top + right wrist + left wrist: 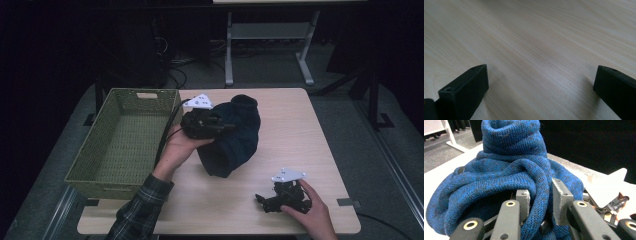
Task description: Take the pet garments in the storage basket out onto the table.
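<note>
Pale wood table (300, 130) bears a green basket (120, 145), dark room behind.

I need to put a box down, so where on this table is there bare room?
The table is bare right of the blue knitted garment, back to the far right corner. The near edge between the sleeve and the right gripper is free too. The green basket crowds the left side.
</note>
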The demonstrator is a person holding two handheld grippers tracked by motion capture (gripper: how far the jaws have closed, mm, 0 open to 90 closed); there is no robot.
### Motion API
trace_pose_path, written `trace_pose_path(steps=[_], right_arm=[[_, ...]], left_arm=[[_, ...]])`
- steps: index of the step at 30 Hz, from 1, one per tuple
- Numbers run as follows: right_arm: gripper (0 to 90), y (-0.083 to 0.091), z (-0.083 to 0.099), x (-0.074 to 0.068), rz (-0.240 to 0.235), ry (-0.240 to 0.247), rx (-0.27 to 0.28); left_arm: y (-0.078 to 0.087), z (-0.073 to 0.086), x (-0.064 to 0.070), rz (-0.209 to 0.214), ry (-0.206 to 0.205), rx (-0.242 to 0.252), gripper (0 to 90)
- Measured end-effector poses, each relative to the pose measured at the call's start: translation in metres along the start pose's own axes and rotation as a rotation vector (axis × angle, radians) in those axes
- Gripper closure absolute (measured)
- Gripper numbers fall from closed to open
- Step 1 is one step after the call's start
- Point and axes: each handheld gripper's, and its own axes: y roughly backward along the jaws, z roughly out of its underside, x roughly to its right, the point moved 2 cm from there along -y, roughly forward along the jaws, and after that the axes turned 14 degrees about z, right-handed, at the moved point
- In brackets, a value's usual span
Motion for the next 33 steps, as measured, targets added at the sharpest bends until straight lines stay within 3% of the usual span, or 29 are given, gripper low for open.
trace_pose_path(steps=[7,16,33], right_arm=[[0.0,0.000,0.000,0.000,-0.001,0.005,0.001],[0.0,0.000,0.000,0.000,-0.002,0.007,0.001],[0.0,0.000,0.000,0.000,-0.005,0.004,-0.002]], left_arm=[[-0.033,0.016,-0.009,-0.001,0.034,-0.051,70.2],[-0.052,0.027,-0.018,-0.001,0.066,-0.082,70.2],[-0.113,0.048,-0.033,0.019,0.066,-0.167,70.2]])
